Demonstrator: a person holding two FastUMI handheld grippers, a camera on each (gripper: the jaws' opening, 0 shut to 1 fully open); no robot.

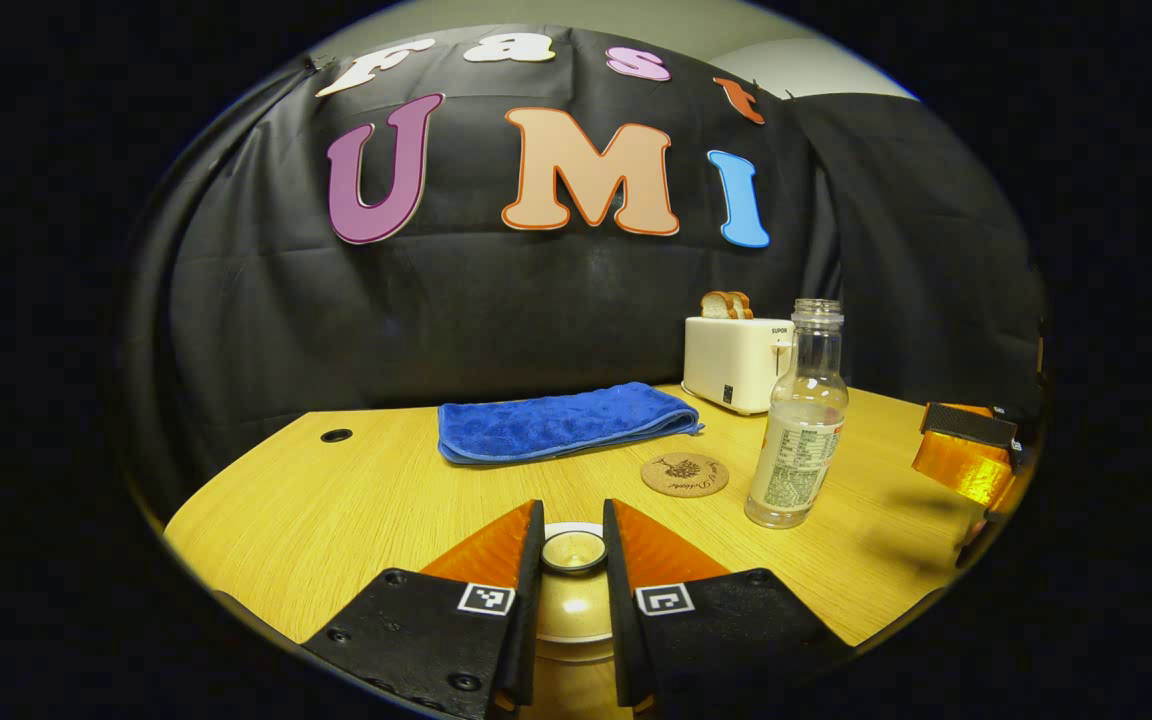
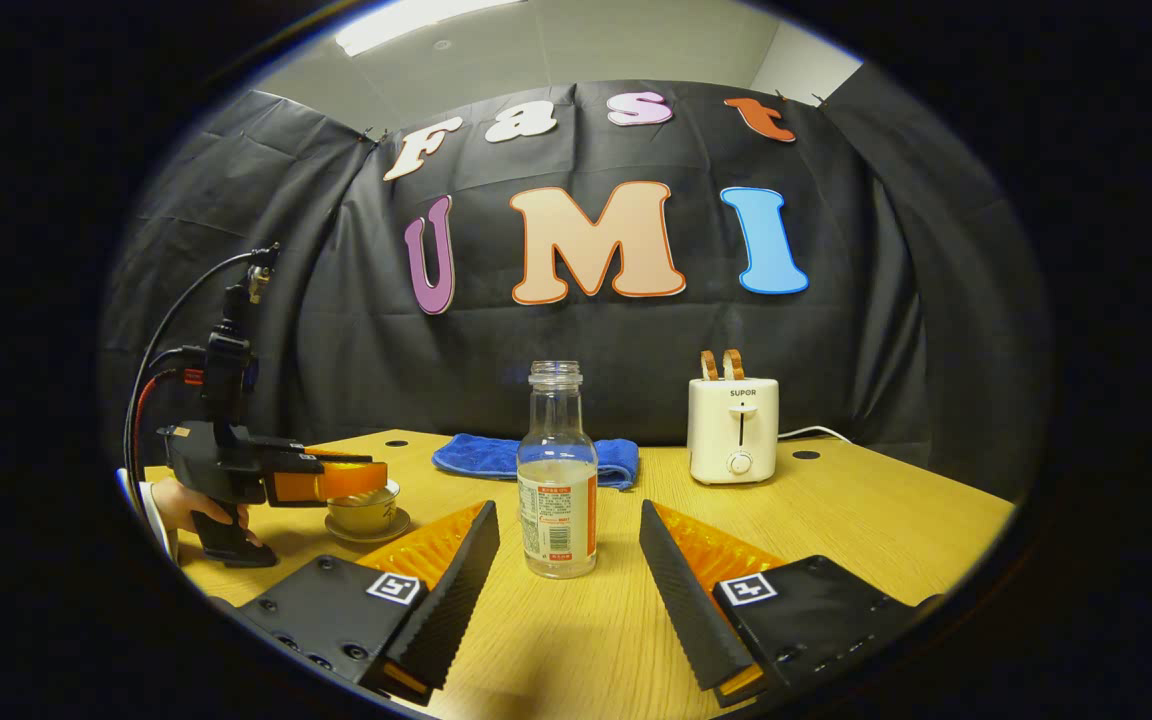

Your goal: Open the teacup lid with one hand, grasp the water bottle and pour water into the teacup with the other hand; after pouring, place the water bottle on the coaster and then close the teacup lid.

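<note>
Nearest the lens, the left tongs (image 1: pixel 573 560) straddled the teacup lid's knob (image 1: pixel 573 551), seemingly pinching it, placed to lift the lid (image 1: pixel 572 600). Right tongs (image 2: pixel 569 560) stood spread either side of the uncapped water bottle (image 2: pixel 557 478), apart from it, likely lined up for a grasp. Beside the bottle on the counter (image 1: pixel 356 510) lay the cork coaster (image 1: pixel 684 474), free to receive it
</note>
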